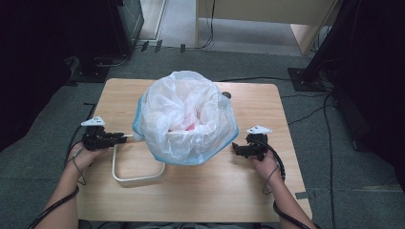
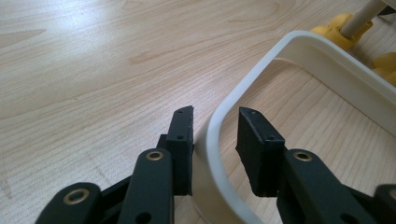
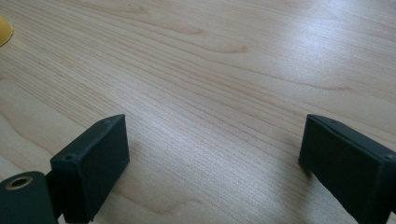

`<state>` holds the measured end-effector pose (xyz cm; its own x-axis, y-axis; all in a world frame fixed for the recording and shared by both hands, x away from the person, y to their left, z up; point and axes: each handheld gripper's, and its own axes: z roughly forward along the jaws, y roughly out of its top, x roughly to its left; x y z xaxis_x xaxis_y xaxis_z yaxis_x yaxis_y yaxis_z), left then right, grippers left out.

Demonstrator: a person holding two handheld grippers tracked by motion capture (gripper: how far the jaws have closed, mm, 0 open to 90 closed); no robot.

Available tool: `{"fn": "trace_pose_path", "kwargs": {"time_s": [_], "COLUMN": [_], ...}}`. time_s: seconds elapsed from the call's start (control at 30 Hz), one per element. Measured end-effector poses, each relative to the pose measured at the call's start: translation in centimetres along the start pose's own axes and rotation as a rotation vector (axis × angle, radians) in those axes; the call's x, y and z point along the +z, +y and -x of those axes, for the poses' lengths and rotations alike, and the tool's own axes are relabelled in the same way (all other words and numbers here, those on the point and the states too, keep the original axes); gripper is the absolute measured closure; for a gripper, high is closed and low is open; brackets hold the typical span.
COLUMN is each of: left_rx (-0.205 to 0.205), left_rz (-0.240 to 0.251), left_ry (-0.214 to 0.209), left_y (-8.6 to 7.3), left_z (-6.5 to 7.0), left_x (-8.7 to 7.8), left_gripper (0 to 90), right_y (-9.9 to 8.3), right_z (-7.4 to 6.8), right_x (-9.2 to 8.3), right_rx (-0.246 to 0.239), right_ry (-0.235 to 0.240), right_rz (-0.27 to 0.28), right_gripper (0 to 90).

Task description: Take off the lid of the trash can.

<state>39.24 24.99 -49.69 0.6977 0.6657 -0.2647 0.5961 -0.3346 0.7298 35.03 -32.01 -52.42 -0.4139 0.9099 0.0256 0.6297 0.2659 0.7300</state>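
A light-blue bin (image 1: 210,155) lined with a white plastic bag (image 1: 184,112) stands in the middle of the wooden table (image 1: 200,200). A white rounded frame (image 1: 138,177) lies flat on the table at the bin's left front. My left gripper (image 1: 125,137) sits at the frame's far left corner. In the left gripper view the frame (image 2: 327,56) runs between the jaws of that gripper (image 2: 217,116), with small gaps on both sides, so it is open. My right gripper (image 1: 235,148) rests just right of the bin, and in its own view it (image 3: 212,140) is wide open over bare wood.
Yellow pieces (image 2: 336,28) with a wooden stick lie beyond the frame in the left gripper view. A yellow edge (image 3: 3,30) shows at the far left of the right gripper view. Cables (image 1: 329,143) and dark stands (image 1: 315,71) surround the table on the grey floor.
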Motion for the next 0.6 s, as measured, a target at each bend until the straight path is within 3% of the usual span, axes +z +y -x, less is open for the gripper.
{"fn": "trace_pose_path", "kwargs": {"time_s": [0.33,0.6], "left_rx": [0.023,0.048], "left_rz": [0.004,0.041], "left_ry": [0.021,0.032], "left_y": [0.5,1.4], "left_z": [0.5,1.4], "left_x": [0.0,-0.5], "left_gripper": [50.3,41.5], "right_y": [0.0,0.1], "right_z": [-0.1,0.0], "right_x": [0.0,-0.2], "right_rx": [0.012,0.004], "right_ry": [-0.012,0.003], "right_rz": [0.001,-0.005], "right_gripper": [8.3,9.3]}}
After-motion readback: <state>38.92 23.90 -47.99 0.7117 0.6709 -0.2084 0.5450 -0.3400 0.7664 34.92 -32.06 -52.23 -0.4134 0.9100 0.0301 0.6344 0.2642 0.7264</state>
